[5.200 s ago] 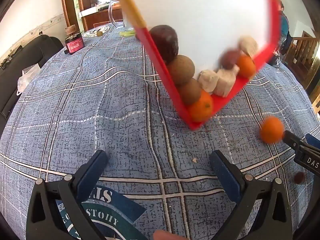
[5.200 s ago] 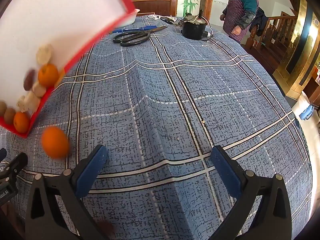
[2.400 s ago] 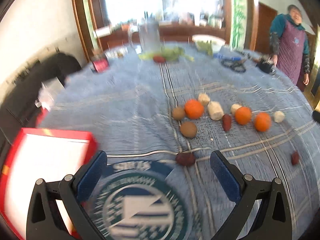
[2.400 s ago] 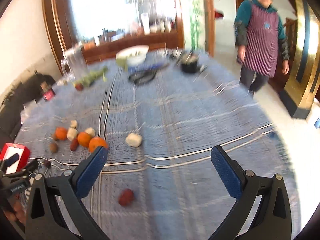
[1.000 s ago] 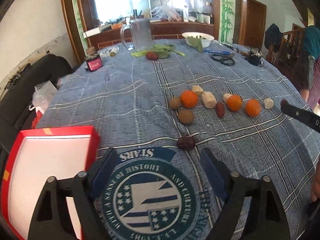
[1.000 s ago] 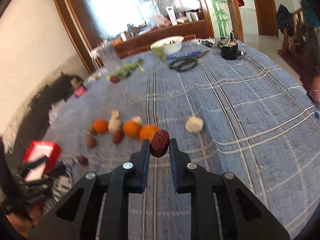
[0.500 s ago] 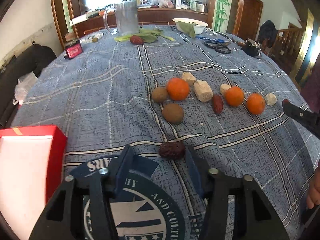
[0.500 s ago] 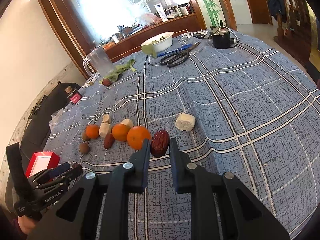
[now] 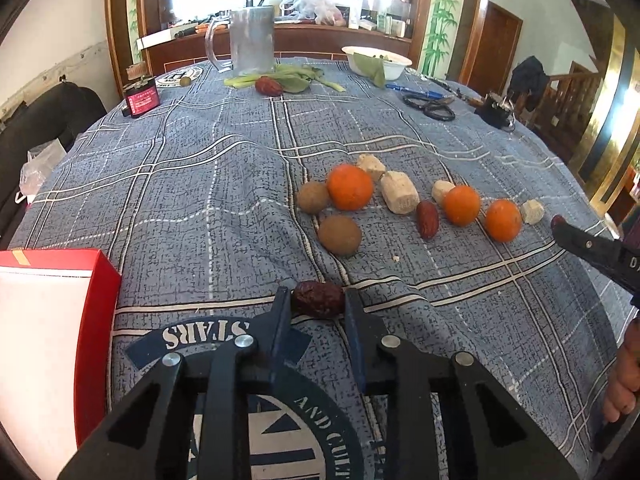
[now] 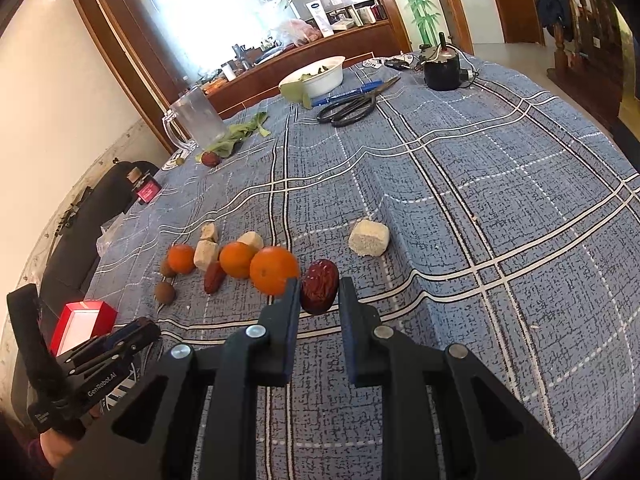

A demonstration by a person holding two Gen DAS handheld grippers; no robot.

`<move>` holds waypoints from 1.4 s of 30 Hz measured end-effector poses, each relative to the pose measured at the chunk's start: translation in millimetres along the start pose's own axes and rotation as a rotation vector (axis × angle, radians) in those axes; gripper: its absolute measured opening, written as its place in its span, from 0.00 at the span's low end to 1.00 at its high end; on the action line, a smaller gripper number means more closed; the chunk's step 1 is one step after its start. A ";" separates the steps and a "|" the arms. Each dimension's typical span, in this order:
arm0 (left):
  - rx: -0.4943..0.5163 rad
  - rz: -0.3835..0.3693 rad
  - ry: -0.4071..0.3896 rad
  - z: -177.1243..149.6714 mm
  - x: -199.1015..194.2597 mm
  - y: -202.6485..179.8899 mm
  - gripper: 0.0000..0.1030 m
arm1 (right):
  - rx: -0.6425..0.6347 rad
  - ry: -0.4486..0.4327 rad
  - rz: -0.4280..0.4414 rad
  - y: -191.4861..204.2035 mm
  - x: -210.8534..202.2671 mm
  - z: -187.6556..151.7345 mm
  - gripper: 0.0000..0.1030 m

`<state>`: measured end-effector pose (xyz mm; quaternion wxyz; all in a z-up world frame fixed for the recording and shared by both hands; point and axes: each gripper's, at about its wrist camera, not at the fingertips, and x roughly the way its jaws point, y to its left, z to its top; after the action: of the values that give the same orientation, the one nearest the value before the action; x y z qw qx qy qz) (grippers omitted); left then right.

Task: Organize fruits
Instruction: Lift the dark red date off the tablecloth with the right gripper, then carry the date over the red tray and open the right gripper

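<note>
- I am looking over a round counter [image 9: 224, 184] draped in a blue-grey plaid cloth, in a room with dark wood cabinets at the far side.
- My left tongs [image 9: 318, 307] are clenched on a dark wrinkled red date [image 9: 319, 305] that lies on the cloth, just past a round printed emblem.
- To their left sits a red-rimmed box with a white inside [image 9: 44, 332], at the counter's near edge.
- My right tongs [image 10: 319, 290] grip a second glossy red date [image 10: 319, 285], held above the cloth.
- Beyond both, the fruit lies scattered mid-counter: three oranges [image 9: 350, 187], two brown round fruits [image 9: 340, 235], a third red date [image 9: 427, 219] and several pale chunky pieces [image 9: 400, 197], one pale chunk [image 10: 369, 238] apart from the rest.
- Farther back I see black scissors [image 10: 352, 107], a white bowl of greens [image 10: 316, 76], a clear glass pitcher [image 9: 250, 40] and a small red jar [image 9: 141, 98].
</note>
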<state>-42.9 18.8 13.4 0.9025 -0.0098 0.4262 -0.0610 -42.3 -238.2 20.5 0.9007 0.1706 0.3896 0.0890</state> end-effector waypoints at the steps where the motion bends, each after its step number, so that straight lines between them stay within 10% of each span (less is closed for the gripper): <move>1: -0.007 -0.006 -0.006 -0.3 -1.6 1.4 0.25 | 0.000 -0.001 -0.002 -0.2 -0.2 0.1 0.20; 11: -0.067 0.003 -0.079 -14.1 -47.4 17.3 0.25 | -0.007 -0.012 -0.002 -0.7 -1.8 0.3 0.20; 22: -0.164 0.180 -0.169 -62.5 -130.5 79.8 0.25 | -0.065 -0.008 -0.043 17.0 1.4 -6.2 0.20; 36: -0.314 0.481 -0.149 -114.2 -153.7 182.0 0.25 | -0.484 0.204 0.397 279.7 17.1 -81.0 0.21; 42: -0.336 0.537 -0.111 -132.1 -153.0 204.7 0.25 | -0.611 0.315 0.429 340.0 38.1 -129.5 0.21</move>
<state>-220.2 244.6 32.6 0.8939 -0.0489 0.3678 0.2513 -120.5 118.6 40.3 0.8002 -0.0433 0.4341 0.4115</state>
